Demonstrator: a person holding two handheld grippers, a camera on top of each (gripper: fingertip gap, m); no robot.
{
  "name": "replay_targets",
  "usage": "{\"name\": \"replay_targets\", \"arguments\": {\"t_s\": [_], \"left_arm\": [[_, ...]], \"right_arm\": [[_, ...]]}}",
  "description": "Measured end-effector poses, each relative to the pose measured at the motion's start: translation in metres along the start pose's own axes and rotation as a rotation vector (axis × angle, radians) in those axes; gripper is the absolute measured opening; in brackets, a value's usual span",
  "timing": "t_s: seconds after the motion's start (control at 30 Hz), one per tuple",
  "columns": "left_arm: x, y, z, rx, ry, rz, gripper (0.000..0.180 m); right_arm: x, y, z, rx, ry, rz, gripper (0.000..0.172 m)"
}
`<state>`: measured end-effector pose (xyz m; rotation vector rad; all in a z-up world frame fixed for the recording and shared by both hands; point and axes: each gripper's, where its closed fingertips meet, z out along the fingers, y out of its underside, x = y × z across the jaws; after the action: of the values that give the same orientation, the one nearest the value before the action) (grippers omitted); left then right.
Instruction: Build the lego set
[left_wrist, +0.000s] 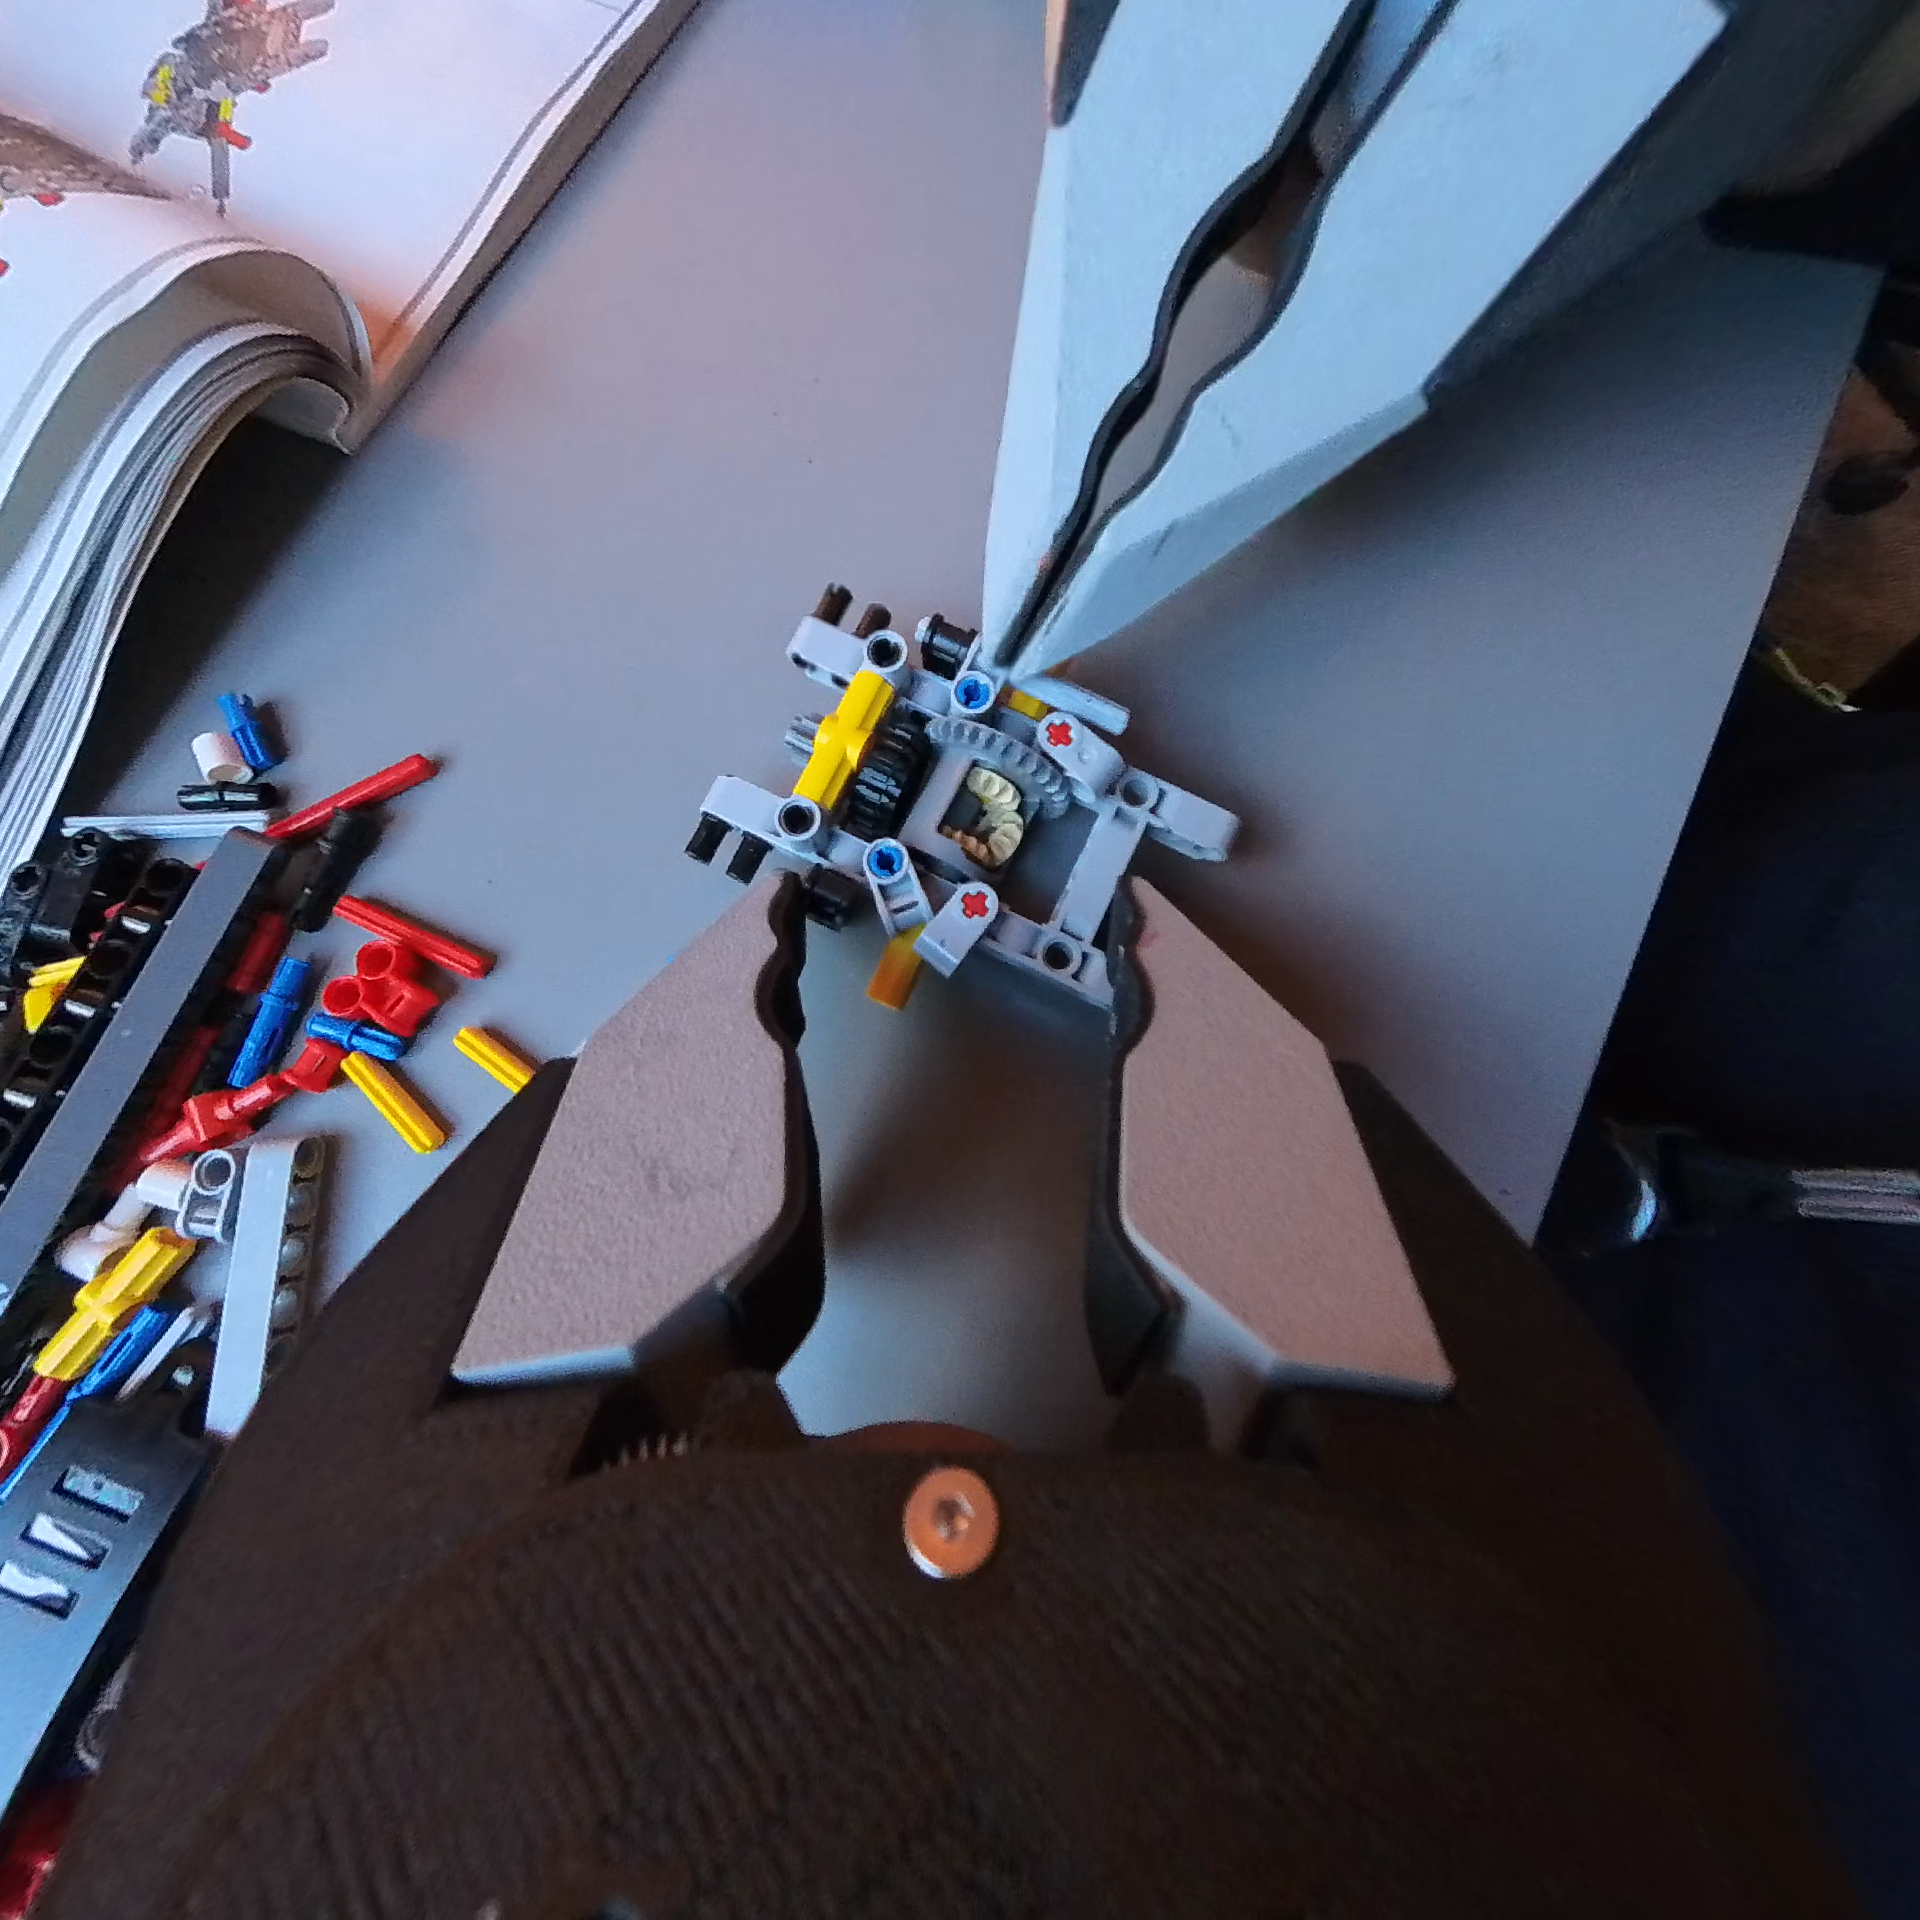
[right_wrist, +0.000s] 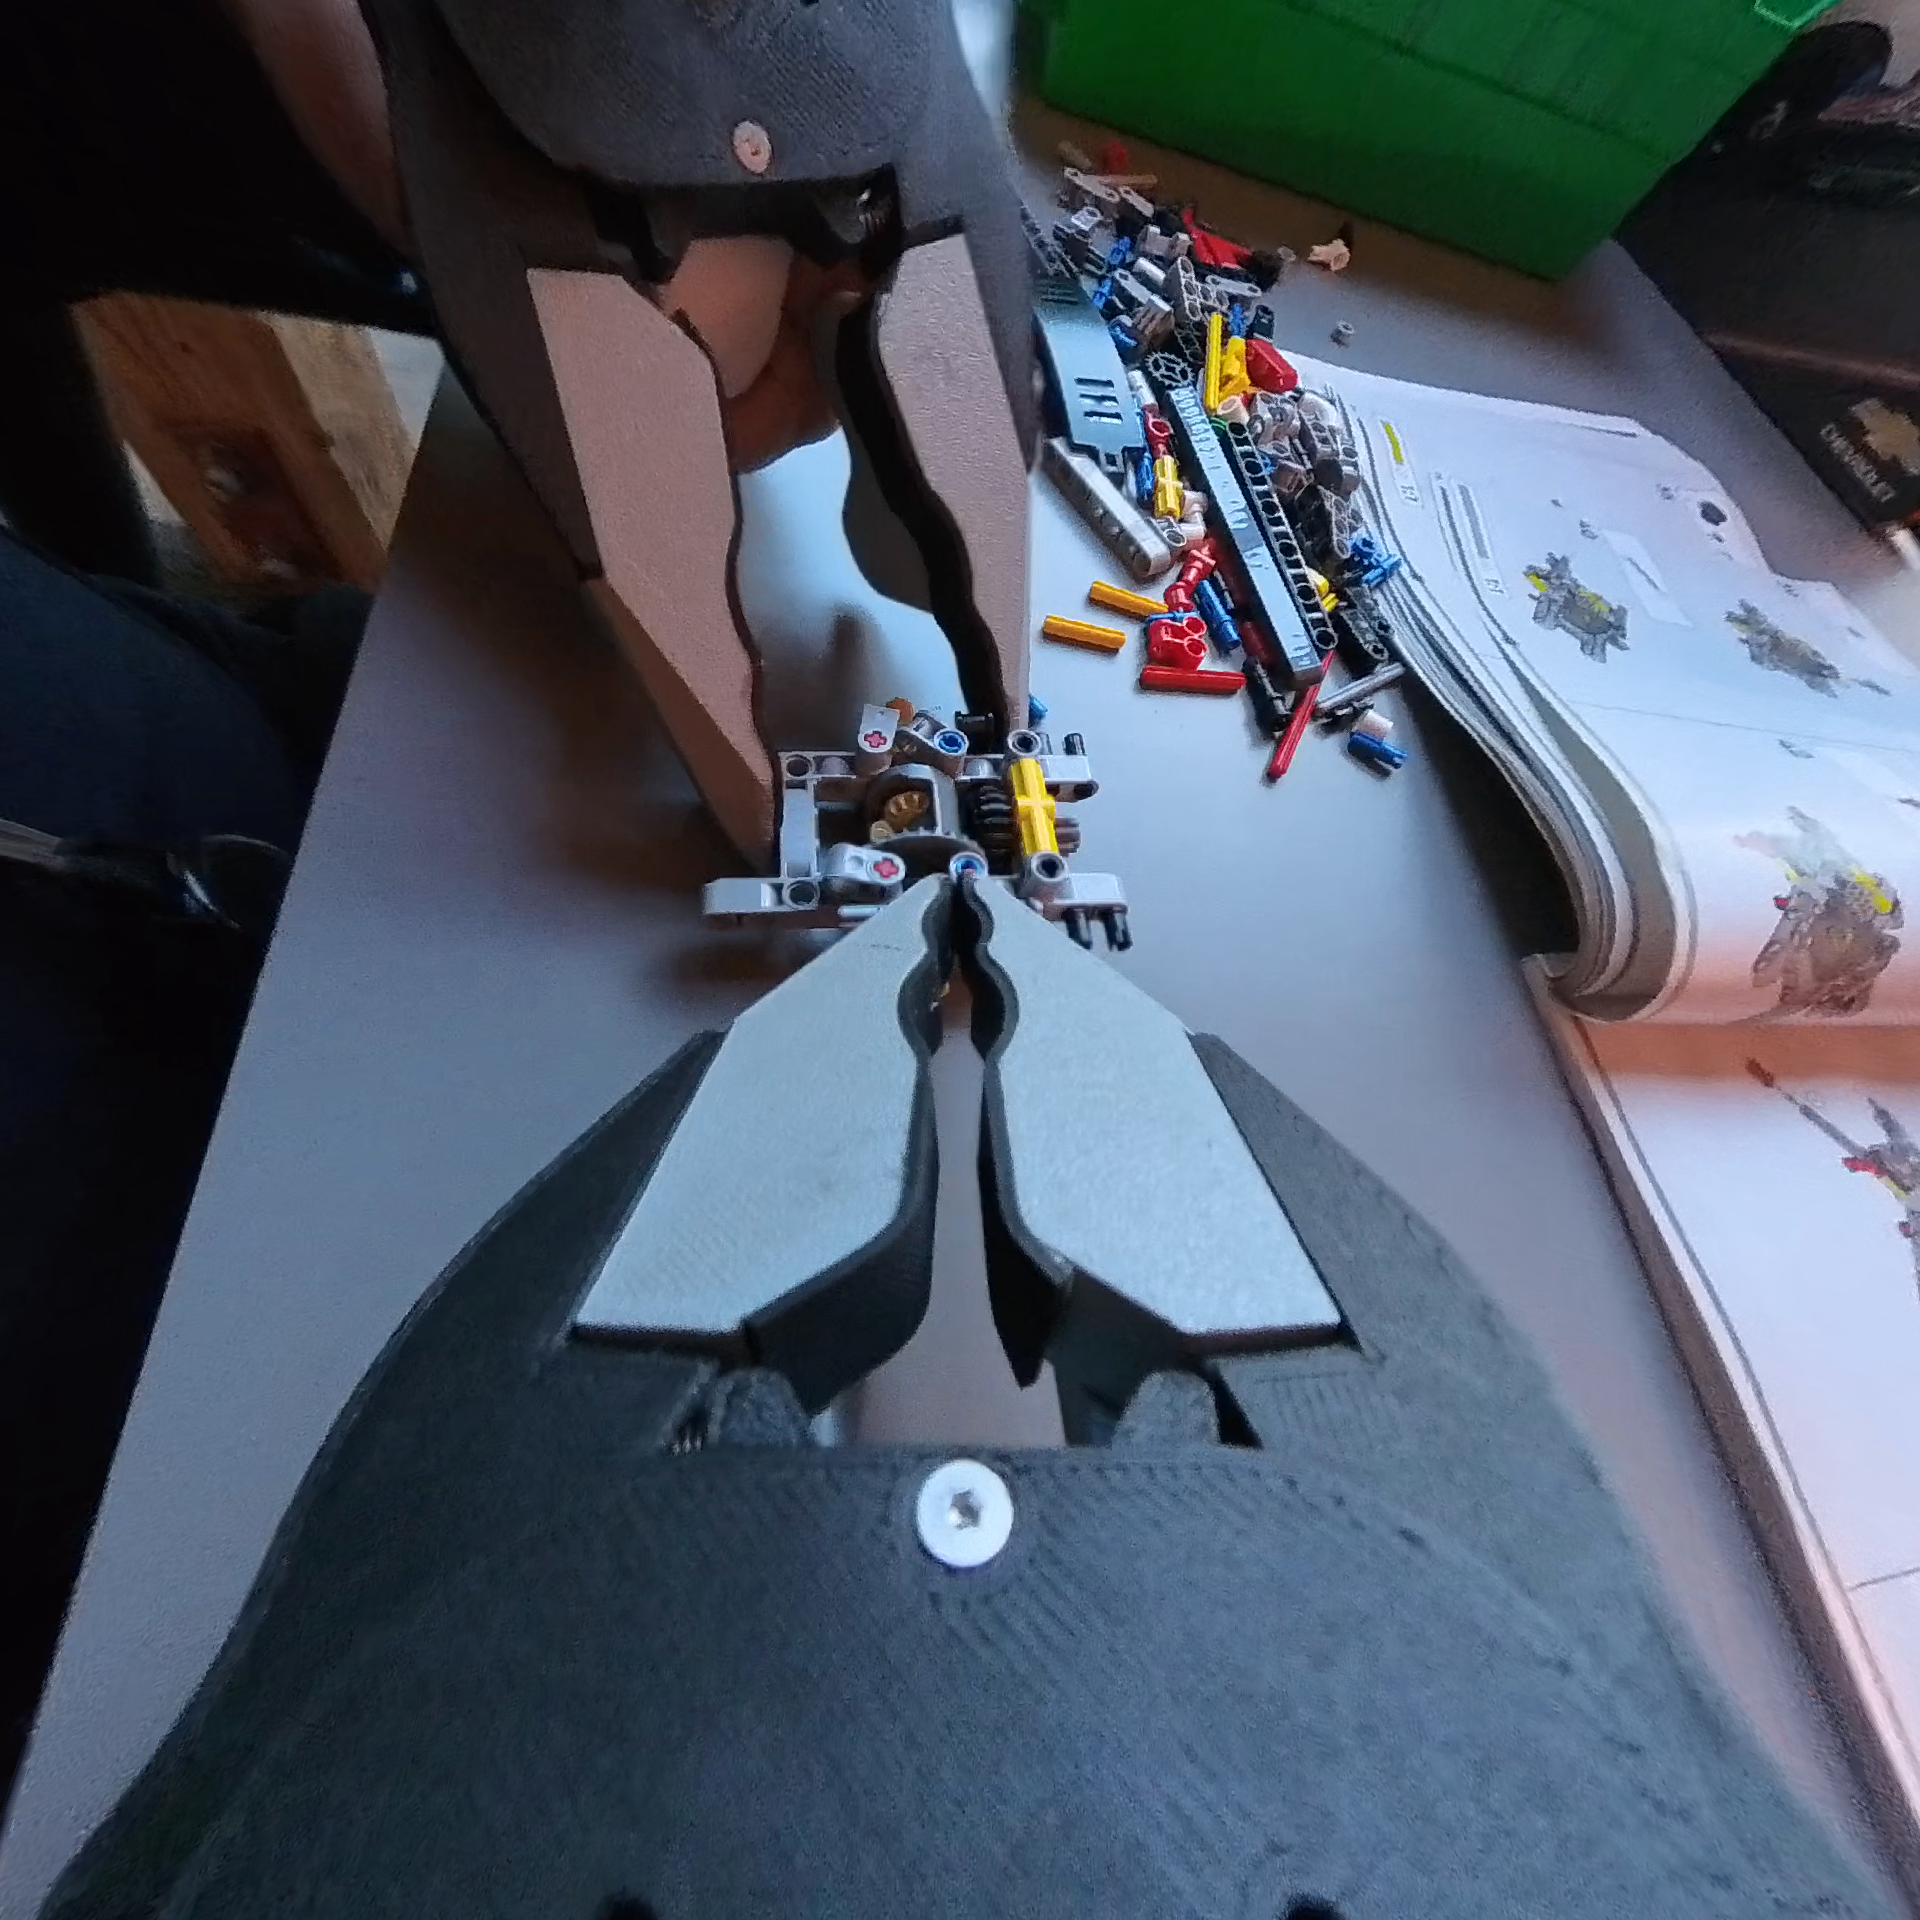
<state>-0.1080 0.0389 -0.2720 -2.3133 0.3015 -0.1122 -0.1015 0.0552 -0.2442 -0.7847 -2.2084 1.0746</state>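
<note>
A grey lego assembly (left_wrist: 1091, 873) with a yellow cross piece, black and grey gears and blue pins lies on the grey table (left_wrist: 644, 520). My left gripper (left_wrist: 956, 914) has tan fingers set wide on its near side. One pad (left_wrist: 790, 935) is against a black pin and the other against the grey frame, so it is shut on the assembly. My right gripper (right_wrist: 961, 883) is shut. Its light grey fingertips touch the far side of the assembly (right_wrist: 790, 821) by a blue pin (right_wrist: 968, 862). It also shows in the left wrist view (left_wrist: 997, 660).
A pile of loose red, blue, yellow, black and grey pieces (left_wrist: 260, 1039) lies to the left of the assembly and shows in the right wrist view (right_wrist: 1226, 468). An open instruction booklet (left_wrist: 156, 260) lies behind it. A green bin (right_wrist: 1403, 104) stands beyond. The table edge (left_wrist: 1662, 935) runs close on the right. The tips of both grippers are at nearly the same place.
</note>
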Motion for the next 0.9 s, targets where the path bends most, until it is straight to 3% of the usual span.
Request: {"name": "replay_targets", "arguments": {"t_s": [0.03,0.07,0.17,0.47,0.9], "left_arm": [[0.0,0.0,0.0,0.0,0.007,-0.008,0.057],[0.0,0.0,0.0,0.0,0.015,-0.017,0.057],[0.0,0.0,0.0,0.0,0.021,-0.023,0.057],[0.0,0.0,0.0,0.0,0.016,-0.016,0.057],[0.0,0.0,0.0,-0.003,0.003,-0.025,0.057]], "right_arm": [[0.001,-0.001,-0.002,0.013,-0.013,0.031,0.001],[0.002,-0.003,-0.004,0.032,-0.019,0.065,0.023],[-0.003,-0.006,-0.009,0.063,-0.056,0.087,0.031],[-0.011,0.002,0.001,-0.027,0.01,-0.086,0.02],[-0.011,0.003,0.001,-0.022,-0.017,-0.056,0.019]]}}
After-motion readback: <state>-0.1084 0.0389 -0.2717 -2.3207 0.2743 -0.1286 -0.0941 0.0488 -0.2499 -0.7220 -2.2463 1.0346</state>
